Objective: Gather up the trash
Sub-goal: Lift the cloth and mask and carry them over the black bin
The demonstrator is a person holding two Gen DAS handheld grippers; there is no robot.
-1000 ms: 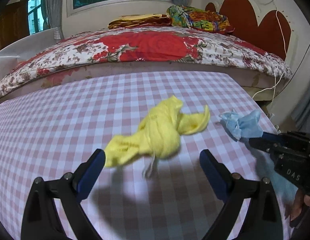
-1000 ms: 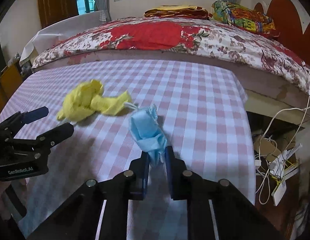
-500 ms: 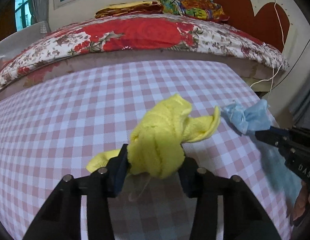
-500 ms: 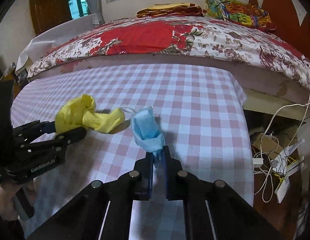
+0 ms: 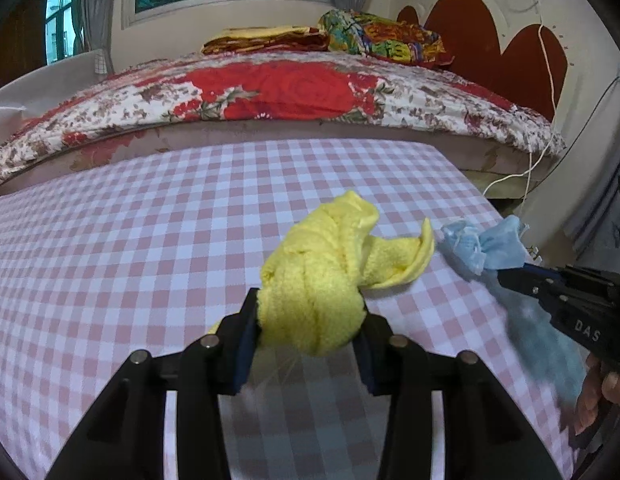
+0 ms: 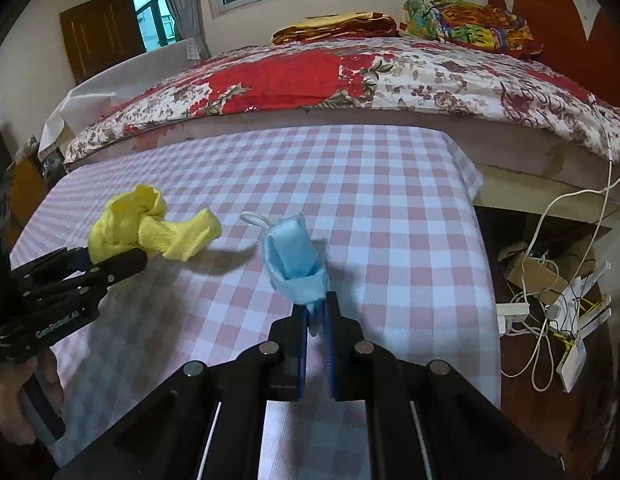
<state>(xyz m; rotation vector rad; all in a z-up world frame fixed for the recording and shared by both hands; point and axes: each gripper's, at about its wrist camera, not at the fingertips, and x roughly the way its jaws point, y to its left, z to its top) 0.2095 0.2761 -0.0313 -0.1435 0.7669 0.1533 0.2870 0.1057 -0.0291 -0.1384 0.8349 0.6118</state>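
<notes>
Hidden between the left hand-held gripper's (image 5: 308,330) pads: lower part of the yellow cloth (image 5: 321,280). Blurred beyond reading: the pale blue smear beneath the right hand-held gripper (image 5: 505,274). Cut off by the frame edge: hand (image 6: 14,404), fingers (image 5: 601,396). Too small to identify: clutter (image 6: 565,308) beside the desk (image 6: 389,208).

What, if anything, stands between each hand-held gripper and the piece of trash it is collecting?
Nothing visible does. The left hand-held gripper is already shut on the yellow cloth, and the right hand-held gripper pinches the blue face mask. Both pieces look lifted off the checked tablecloth. No bin is in view.
</notes>
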